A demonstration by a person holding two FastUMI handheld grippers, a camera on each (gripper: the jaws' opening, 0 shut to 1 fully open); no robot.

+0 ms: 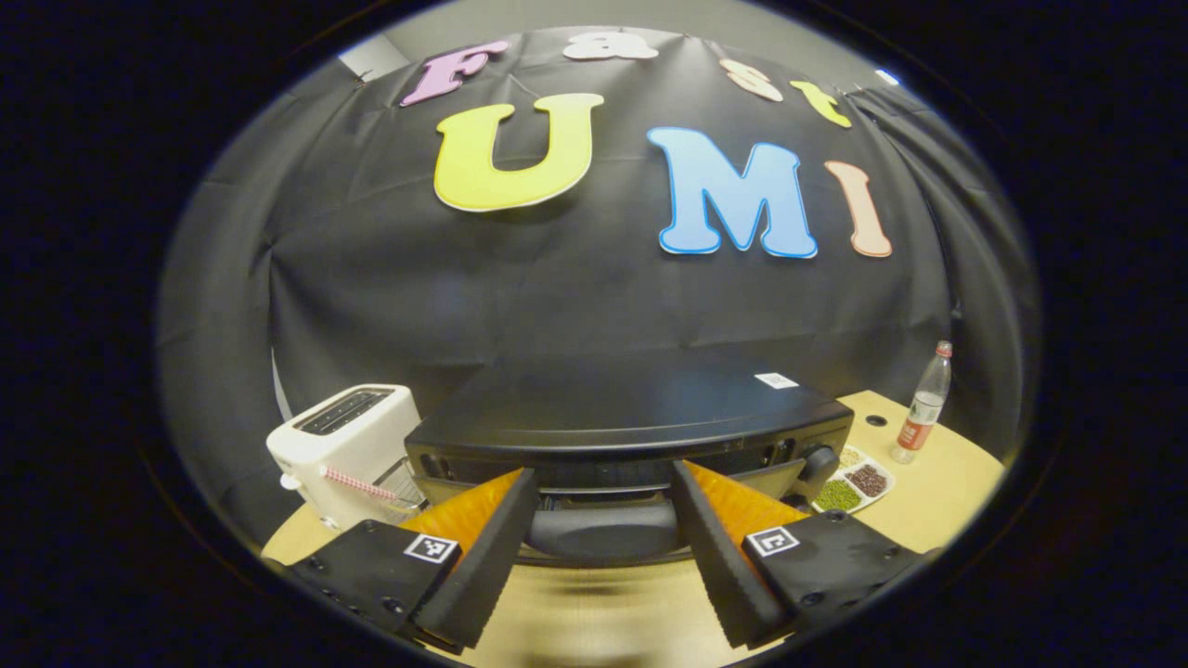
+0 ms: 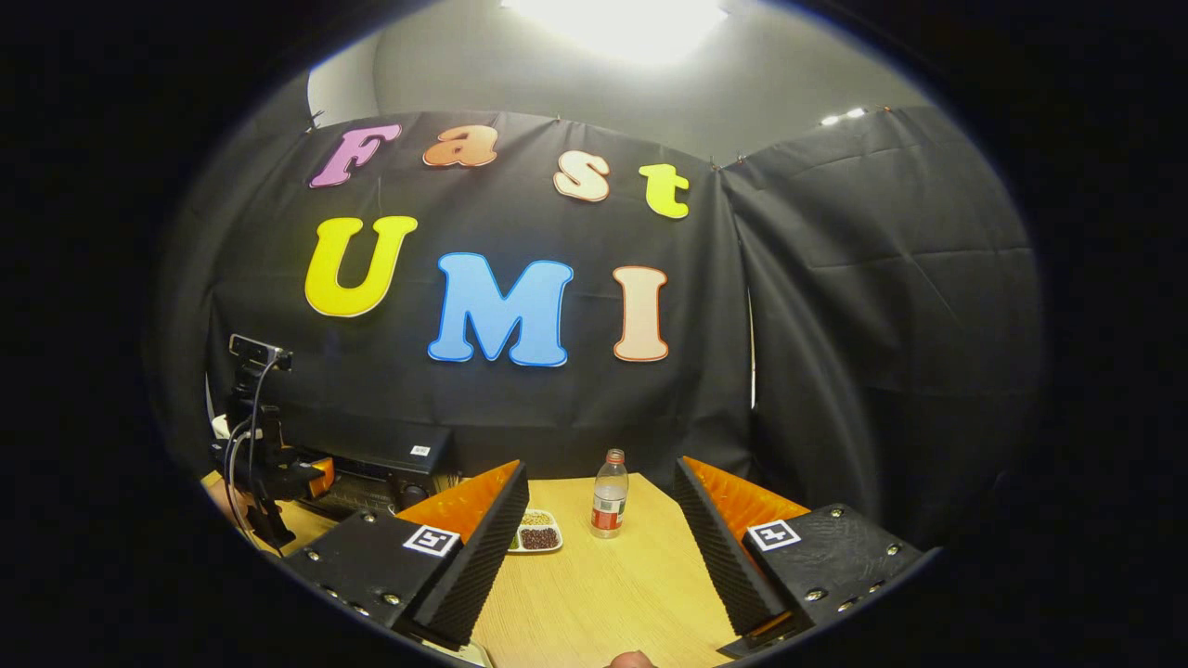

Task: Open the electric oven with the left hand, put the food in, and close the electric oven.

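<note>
A black electric oven (image 1: 631, 417) stands on the wooden table right in front of my left gripper (image 1: 603, 473). Its door looks shut, and its dark curved handle (image 1: 603, 531) lies between my left fingers, which stand wide apart and open on either side of it. A white divided dish (image 1: 854, 482) with beans and grains sits to the right of the oven. My right gripper (image 2: 601, 467) hangs open over the table with nothing between its fingers. Farther off in that view are the oven (image 2: 390, 464), the dish (image 2: 534, 535) and the left gripper (image 2: 269, 468) at the oven's front.
A white toaster (image 1: 348, 445) stands left of the oven. A plastic bottle with a red label (image 1: 923, 404) stands at the back right, also as the bottle (image 2: 608, 496) ahead of my right gripper. Bare wooden table (image 2: 613, 584) lies under the right gripper.
</note>
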